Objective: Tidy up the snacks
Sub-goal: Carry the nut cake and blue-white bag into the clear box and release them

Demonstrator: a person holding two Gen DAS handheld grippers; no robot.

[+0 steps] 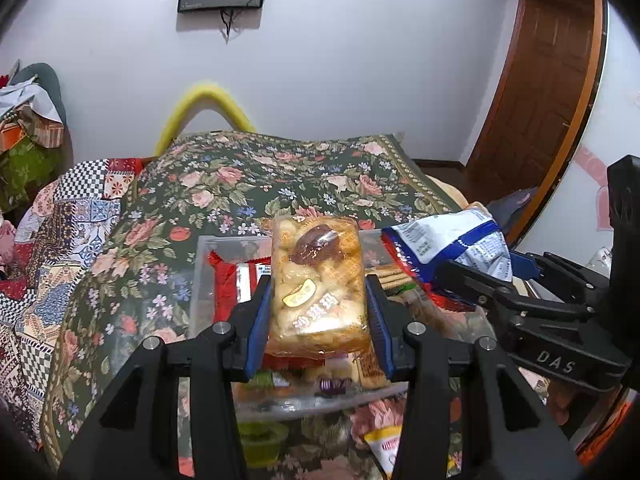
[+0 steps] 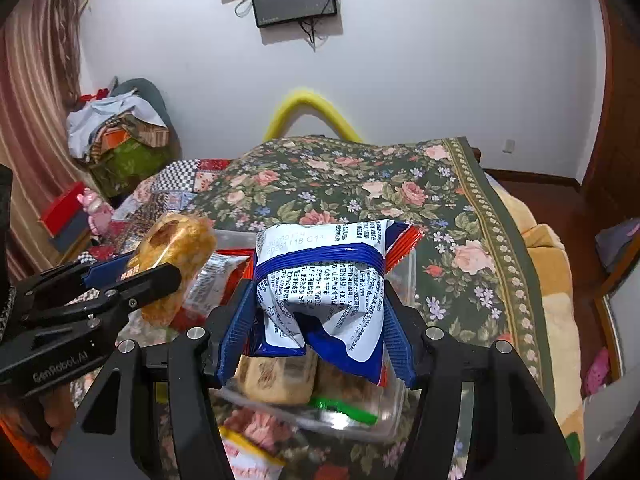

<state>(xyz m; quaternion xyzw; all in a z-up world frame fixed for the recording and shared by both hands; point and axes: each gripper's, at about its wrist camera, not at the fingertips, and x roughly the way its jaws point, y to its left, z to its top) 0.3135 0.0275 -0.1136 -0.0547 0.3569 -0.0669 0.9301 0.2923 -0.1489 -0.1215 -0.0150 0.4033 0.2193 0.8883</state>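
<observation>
**Both grippers loaded above a part-filled clear bin**

Left side. The left gripper [image 1: 318,300] is closed part-way on a clear-wrapped pastry pack [image 1: 318,280], its blue pads pressing the pack's two long sides. The pack's long axis runs straight ahead along the fingers, away from the camera, with the end bearing a dark brown date picture pointing toward the far wall. In the right wrist view the same pack [image 2: 176,256] appears side-on, tilted up and to the right, held above the left part of the bin.

Centre. A clear plastic bin [image 1: 204,280] sits on a floral bedspread [image 1: 240,184]. Seen inside it: a red-and-white packet [image 1: 236,284] at the left, a cracker packet [image 1: 390,276] toward the right, and small wrapped sweets [image 1: 332,384] near the front wall. The right wrist view shows two tan wrapped cakes [image 2: 276,376] and a green wrapper [image 2: 344,408] at the bin's near end. Outside the bin, on the bedspread just in front of it, lie a green jelly cup [image 1: 260,440] and a yellow-and-white packet [image 1: 384,448].

Right side. The right gripper [image 2: 316,328] is closed part-way on a blue-and-white bag [image 2: 324,280], crumpled at the grip. The bag's long axis also runs forward along the fingers, its sealed edge pointing away and upward. It hangs above the bin's right half, and is clear of the pastry pack in both views.
</observation>
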